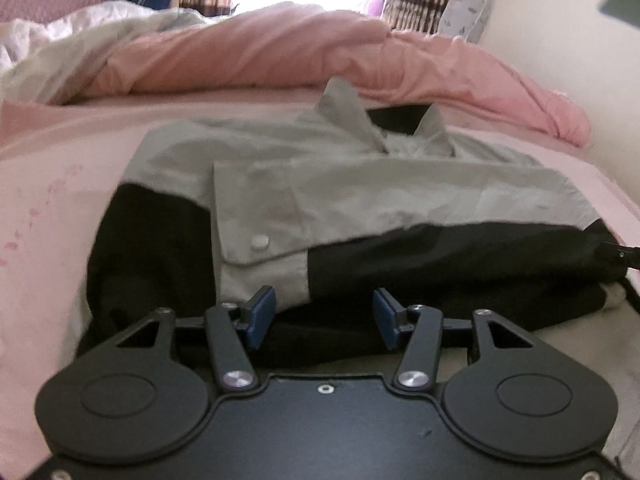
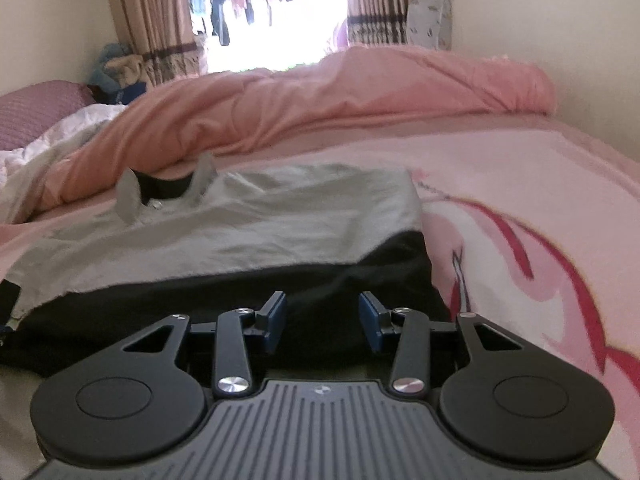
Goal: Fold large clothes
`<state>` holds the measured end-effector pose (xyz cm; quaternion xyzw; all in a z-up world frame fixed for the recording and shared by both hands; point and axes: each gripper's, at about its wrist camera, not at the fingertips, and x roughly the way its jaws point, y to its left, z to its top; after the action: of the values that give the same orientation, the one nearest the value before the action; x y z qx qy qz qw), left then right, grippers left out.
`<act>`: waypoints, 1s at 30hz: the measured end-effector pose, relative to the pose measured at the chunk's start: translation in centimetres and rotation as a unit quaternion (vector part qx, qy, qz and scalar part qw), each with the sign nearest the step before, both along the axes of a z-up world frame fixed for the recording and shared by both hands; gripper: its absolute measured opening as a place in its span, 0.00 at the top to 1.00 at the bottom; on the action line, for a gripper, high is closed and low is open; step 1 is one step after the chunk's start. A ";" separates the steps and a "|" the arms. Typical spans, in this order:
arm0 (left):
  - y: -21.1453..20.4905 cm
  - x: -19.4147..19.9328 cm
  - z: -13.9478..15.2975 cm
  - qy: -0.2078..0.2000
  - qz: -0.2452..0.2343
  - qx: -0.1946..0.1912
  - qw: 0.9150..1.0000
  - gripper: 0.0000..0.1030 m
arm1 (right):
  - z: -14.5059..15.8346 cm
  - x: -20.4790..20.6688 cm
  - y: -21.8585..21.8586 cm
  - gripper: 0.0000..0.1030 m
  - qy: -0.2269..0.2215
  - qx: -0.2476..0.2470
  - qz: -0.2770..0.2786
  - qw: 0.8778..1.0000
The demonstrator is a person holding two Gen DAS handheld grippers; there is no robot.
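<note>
Grey-and-black jacket (image 1: 360, 208) lies folded on the bed (image 1: 48, 200), collar (image 1: 352, 116) standing up at the far end, sleeves laid across the front; a grey cuff with a white snap button (image 1: 260, 242) sits on top of the black lower panel. Left gripper (image 1: 324, 318): blue-padded fingers (image 1: 262, 316) apart, nothing between them, hovering just at the near black hem; contact with the cloth cannot be told. Right gripper (image 2: 323, 320): fingers (image 2: 370, 322) apart, likewise holding nothing, over the near black edge of the same jacket (image 2: 240, 216) toward its right side. Bed sheet (image 2: 520, 220) pink with a red-lined print beside the jacket. Rumpled pink duvet (image 2: 320, 96) bunched beyond the collar; purple pillow (image 2: 36, 108) far left. Patterned curtains (image 2: 152, 20) frame a bright window (image 2: 272, 12) behind the bed.
</note>
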<state>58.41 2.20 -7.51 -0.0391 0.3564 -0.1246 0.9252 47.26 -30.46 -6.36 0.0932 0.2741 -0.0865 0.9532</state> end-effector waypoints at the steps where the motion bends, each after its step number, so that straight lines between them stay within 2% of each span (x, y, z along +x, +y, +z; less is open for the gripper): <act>1: 0.1 0.0 -0.3 -0.004 -0.001 -0.001 1.000 0.48 | -0.4 0.0 -0.1 0.52 0.002 0.004 0.001 1.000; 11: -0.7 -1.2 -1.0 -0.039 -0.010 0.042 0.998 0.41 | -1.8 -0.5 -0.1 0.52 -0.009 -0.007 0.010 1.000; 15: -0.7 -0.9 -0.7 -0.035 0.001 0.033 0.999 0.40 | -1.3 -0.5 0.0 0.51 0.006 -0.016 0.020 1.000; 17: -0.1 -1.4 0.1 -0.016 0.015 0.017 1.000 0.40 | -0.1 -1.7 -0.7 0.51 0.018 0.023 0.020 0.999; 19: 1.0 -2.9 1.3 -0.008 0.021 -0.007 1.000 0.37 | 1.1 -4.3 -1.4 0.50 0.009 0.067 0.031 0.997; 20: 1.5 -3.8 1.9 -0.010 0.018 -0.010 1.000 0.33 | 1.6 -5.8 -1.8 0.48 0.003 0.076 0.039 0.996; 23: 3.3 -7.7 3.5 -0.019 0.011 0.004 1.000 0.22 | 2.4 -10.7 -2.5 0.40 -0.006 0.072 0.044 0.996; 26: 5.4 -12.0 4.1 -0.025 0.013 0.007 1.000 0.12 | 2.2 -16.1 -3.9 0.33 -0.004 0.091 0.055 0.994; 30: 9.4 -17.9 3.7 -0.009 0.043 -0.010 0.999 0.10 | 0.6 -22.4 -6.2 0.31 0.014 0.117 0.045 0.992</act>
<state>40.52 11.62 -3.79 -0.0628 0.3446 -0.0884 0.9325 24.87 -36.67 -5.73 0.1901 0.2997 -0.0122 0.9348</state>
